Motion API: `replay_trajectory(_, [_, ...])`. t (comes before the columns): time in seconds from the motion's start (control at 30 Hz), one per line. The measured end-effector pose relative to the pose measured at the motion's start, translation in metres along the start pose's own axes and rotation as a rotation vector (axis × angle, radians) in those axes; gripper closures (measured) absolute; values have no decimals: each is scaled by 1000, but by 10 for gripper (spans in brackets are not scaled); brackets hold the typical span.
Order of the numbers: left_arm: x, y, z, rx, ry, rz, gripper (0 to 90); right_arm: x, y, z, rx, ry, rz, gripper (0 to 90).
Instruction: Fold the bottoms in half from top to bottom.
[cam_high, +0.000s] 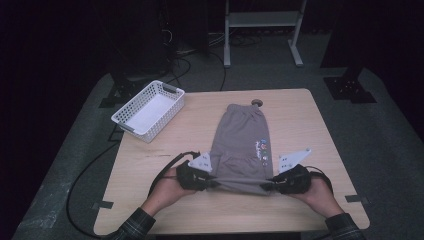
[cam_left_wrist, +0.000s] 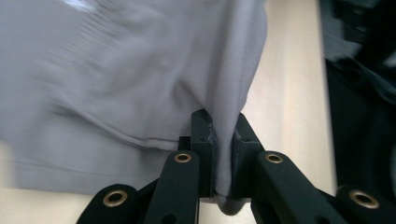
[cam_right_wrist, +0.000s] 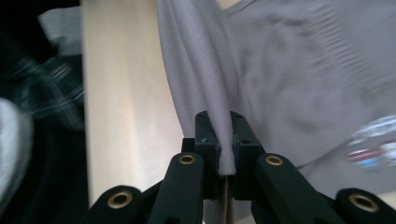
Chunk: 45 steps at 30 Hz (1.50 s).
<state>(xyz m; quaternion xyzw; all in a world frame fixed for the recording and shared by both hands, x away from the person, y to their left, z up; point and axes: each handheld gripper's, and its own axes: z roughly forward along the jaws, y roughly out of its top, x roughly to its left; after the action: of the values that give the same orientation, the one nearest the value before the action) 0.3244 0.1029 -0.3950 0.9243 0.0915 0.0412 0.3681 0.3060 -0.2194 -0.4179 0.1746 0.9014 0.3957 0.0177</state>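
A pair of grey shorts with a small coloured print lies lengthwise in the middle of the wooden table, waistband at the far end. My left gripper is shut on the near left corner of the hem, and my right gripper is shut on the near right corner. The hem between them is lifted and pulled taut. In the left gripper view a fold of grey cloth is pinched between the jaws. In the right gripper view a bunched fold of grey cloth rises from the closed jaws.
A white plastic basket sits on the table's far left corner. Black cables trail off the left edge to the floor. A white metal frame stands on the floor beyond the table. Bare wood lies on both sides of the shorts.
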Motion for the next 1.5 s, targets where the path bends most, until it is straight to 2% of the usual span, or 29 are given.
replay_trajectory(0.03, [4,3,-2,-3,23,7,834,-3,3,-2,-8,-15,0,842])
replay_trajectory(0.07, [4,3,-2,-3,23,7,834,-6,5,-3,-19,-32,4,842])
replay_trajectory(0.1, [13,9,-1,-6,68,11,834,-11,8,-3,-21,-55,3,841])
replay_trajectory(0.17, [24,13,4,-3,119,16,834,-18,12,-2,-24,-92,5,841])
replay_trajectory(0.27, [39,14,15,16,166,10,834,-35,16,3,-17,-144,22,840])
replay_trajectory(0.37, [56,11,30,43,195,-4,834,-53,17,15,8,-180,46,840])
replay_trajectory(0.4, [56,11,30,43,195,-4,834,-53,17,15,8,-180,46,840])
replay_trajectory(0.47, [66,7,40,64,201,-26,834,-69,17,29,40,-207,64,839])
replay_trajectory(0.5, [69,5,44,67,200,-34,834,-69,17,29,40,-207,64,839])
replay_trajectory(0.53, [73,3,48,75,197,-49,834,-77,16,36,55,-216,75,839])
replay_trajectory(0.63, [84,-2,57,86,177,-83,833,-85,15,43,69,-217,92,839])
replay_trajectory(0.77, [90,-3,61,95,164,-91,834,-90,15,50,97,-216,97,839])
replay_trajectory(0.8, [93,-5,64,117,144,-98,834,-92,14,54,107,-209,101,838])
replay_trajectory(0.97, [92,-11,67,132,119,-105,835,-94,11,56,99,-177,124,839])
replay_trajectory(1.1, [87,-14,66,129,108,-107,837,-91,10,56,98,-161,116,839])
replay_trajectory(1.3, [73,-22,59,132,75,-103,839,-80,12,58,116,-128,93,839])
replay_trajectory(1.37, [65,-27,53,133,35,-118,840,-72,12,59,123,-104,85,839])
replay_trajectory(1.5, [50,-32,47,155,15,-90,839,-56,13,61,141,-87,55,839])
